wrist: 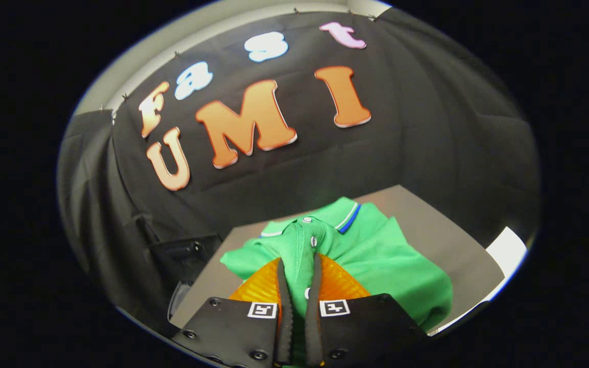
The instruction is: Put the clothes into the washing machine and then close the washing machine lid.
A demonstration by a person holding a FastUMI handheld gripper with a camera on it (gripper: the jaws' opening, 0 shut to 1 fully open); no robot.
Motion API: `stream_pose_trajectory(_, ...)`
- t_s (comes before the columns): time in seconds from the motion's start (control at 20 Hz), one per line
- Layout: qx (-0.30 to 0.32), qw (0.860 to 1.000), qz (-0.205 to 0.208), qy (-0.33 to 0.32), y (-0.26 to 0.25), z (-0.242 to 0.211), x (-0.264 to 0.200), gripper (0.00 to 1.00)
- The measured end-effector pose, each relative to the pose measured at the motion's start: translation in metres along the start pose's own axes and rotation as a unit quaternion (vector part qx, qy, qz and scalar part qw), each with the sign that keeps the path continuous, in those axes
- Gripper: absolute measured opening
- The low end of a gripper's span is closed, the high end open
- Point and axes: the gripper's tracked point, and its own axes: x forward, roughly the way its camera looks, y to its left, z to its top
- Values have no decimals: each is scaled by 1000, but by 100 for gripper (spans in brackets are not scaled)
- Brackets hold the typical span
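Note:
A green polo shirt (376, 255) with a white-and-blue trimmed collar lies bunched on a grey table (427, 220). My gripper (298, 260) is shut on the shirt's button placket, which is pinched as a narrow fold between the two orange fingers (261, 289). The collar and most of the shirt's body spread out just beyond and to the right of the fingertips. The cloth under the fingers is hidden by them.
A dark object (184, 255) stands off the table's left edge, beside the black booth wall. A white surface (504, 250) shows past the table's right corner. The table's near edge runs close under the gripper.

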Motion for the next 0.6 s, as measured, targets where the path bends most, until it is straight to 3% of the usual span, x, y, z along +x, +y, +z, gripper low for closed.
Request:
stream_pose_trajectory(0.35, -69, 988, 59, -123, 56, 65, -71, 17)
stream_pose_trajectory(0.6, -89, 977, 80, -176, 100, 79, -109, 17)
